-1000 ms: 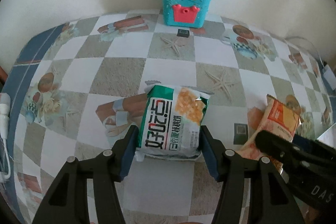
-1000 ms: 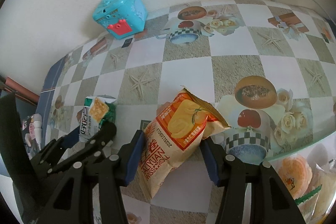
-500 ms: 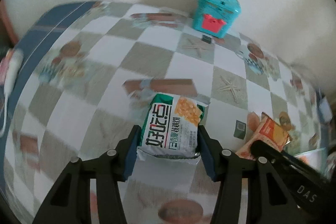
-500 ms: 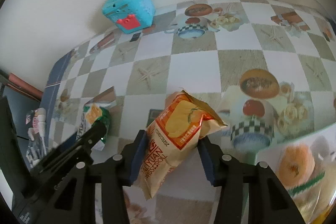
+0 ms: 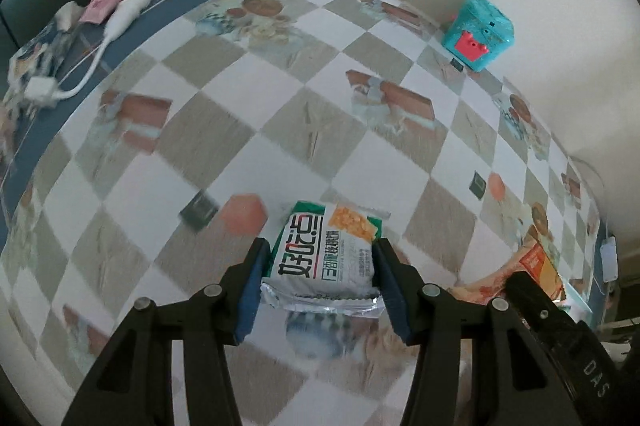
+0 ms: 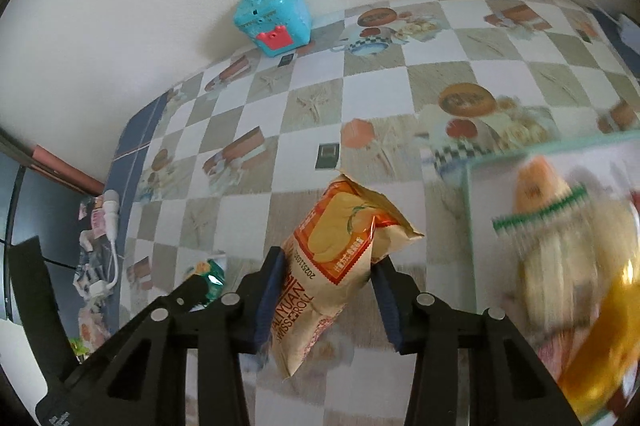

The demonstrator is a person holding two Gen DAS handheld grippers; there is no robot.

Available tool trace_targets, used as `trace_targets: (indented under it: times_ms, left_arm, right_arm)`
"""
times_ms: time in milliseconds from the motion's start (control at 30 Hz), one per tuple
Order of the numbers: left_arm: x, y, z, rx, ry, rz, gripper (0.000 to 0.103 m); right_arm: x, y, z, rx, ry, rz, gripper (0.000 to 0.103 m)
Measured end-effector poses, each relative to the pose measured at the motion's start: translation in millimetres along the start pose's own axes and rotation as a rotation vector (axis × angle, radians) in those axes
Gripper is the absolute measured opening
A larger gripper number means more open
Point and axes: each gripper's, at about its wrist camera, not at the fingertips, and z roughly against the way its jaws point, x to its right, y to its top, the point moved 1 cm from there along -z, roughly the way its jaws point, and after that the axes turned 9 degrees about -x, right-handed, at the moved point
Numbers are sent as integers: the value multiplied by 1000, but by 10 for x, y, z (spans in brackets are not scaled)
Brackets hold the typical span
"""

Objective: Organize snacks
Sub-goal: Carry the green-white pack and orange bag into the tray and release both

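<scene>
A green and white snack packet hangs above the checkered tablecloth, and my left gripper is shut on its sides. The right wrist view catches that packet at lower left. My right gripper has an orange Swiss roll bag between its pads, which press on the bag as the jaws keep closing. The bag hangs tilted, clear of the table. In the left wrist view a corner of the orange bag shows at lower right, behind a black finger of the right gripper.
A teal toy box with a red front stands against the back wall. A pale-rimmed tray holding blurred snacks sits at the right. A white cable and plug lie on the blue table border at the left.
Both grippers have risen with their packets, which lay on the table before. The left view has rolled and swung left. The snack tray has come into the right view.
</scene>
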Motion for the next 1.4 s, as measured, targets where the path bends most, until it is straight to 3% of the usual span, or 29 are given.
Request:
trace_targets:
  times_ms: [100, 367, 500, 567, 633, 800, 967, 1000, 1100, 1400]
  left_arm:
    - [-14, -153, 118, 7, 3, 13, 47]
    - [4, -391, 189, -5, -33, -7, 47]
    - [-29, -428, 183, -8, -24, -80, 47]
    - [-19, -436, 186, -10, -36, -130, 53]
    - [19, -429, 184, 3, -7, -179, 67]
    - [166, -336, -2, -6, 101, -280, 67]
    - [280, -348, -154, -18, 150, -332, 67]
    - [297, -351, -167, -16, 166, -335, 67]
    - [290, -342, -140, -8, 179, -306, 51]
    - [351, -443, 16, 28, 159, -250, 49]
  right_arm:
    - [23, -124, 159, 24, -16, -15, 47]
    - [201, -376, 495, 62, 11, -82, 47]
    - [316, -521, 519, 49, -8, -113, 47]
    - [366, -549, 494, 31, 7, -127, 47]
    - [406, -553, 468, 18, 22, -142, 47]
    - [427, -547, 437, 5, 41, -147, 47]
    - [477, -536, 394, -10, 43, -164, 47]
    - [484, -536, 396, -11, 48, -167, 47]
    - [499, -533, 443, -4, 57, -170, 47]
    - [449, -532, 688, 51, 76, -147, 47]
